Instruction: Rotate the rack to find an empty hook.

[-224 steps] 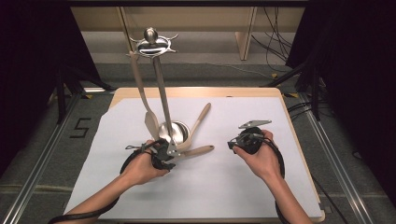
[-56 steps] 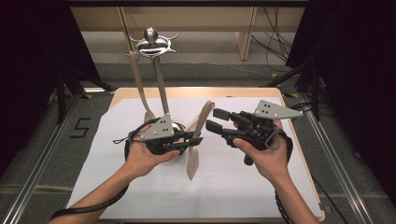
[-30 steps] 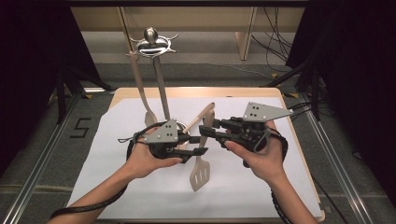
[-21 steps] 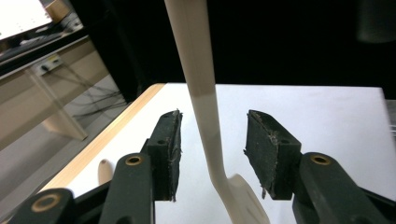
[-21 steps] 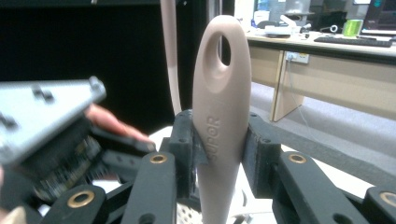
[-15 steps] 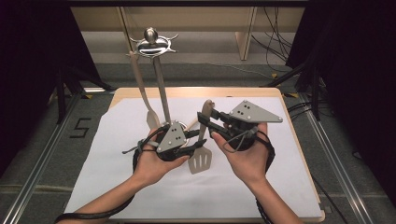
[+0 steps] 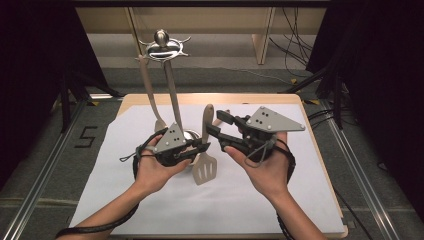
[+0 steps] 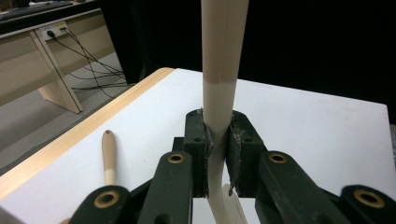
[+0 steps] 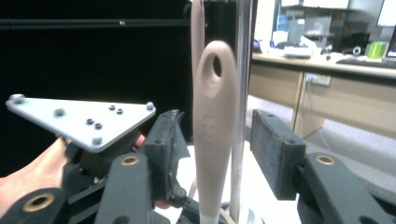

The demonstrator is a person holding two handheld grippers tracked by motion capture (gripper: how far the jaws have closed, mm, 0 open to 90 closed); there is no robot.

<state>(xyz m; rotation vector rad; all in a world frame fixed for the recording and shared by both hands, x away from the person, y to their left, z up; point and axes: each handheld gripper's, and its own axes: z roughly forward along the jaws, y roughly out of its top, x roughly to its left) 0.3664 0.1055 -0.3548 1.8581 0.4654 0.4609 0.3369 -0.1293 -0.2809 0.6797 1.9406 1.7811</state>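
A beige slotted spatula (image 7: 205, 169) stands tilted above the white sheet, head down and handle (image 7: 208, 114) up. My left gripper (image 7: 201, 147) is shut on its neck; in the left gripper view the pads (image 8: 204, 142) press the stem (image 8: 217, 100) from both sides, having just been closing. My right gripper (image 7: 215, 123) is open after its jaws have just been opening. In the right gripper view the handle's holed end (image 9: 213, 126) stands free between the pads (image 9: 275, 144). The left gripper's grey plate (image 9: 79, 120) shows behind.
A metal utensil stand (image 7: 162, 46) rises behind the left hand, its pole (image 9: 243, 93) close behind the spatula. A spoon (image 7: 150, 95) hangs from it. Another beige handle (image 8: 108, 154) lies on the white sheet (image 7: 280, 200). The table's wooden edge (image 7: 325, 165) runs along the right.
The right gripper's jaws have spread away from the spatula handle they held. The left gripper has closed on the spatula's neck. Both hands have stayed in place over the last half second.
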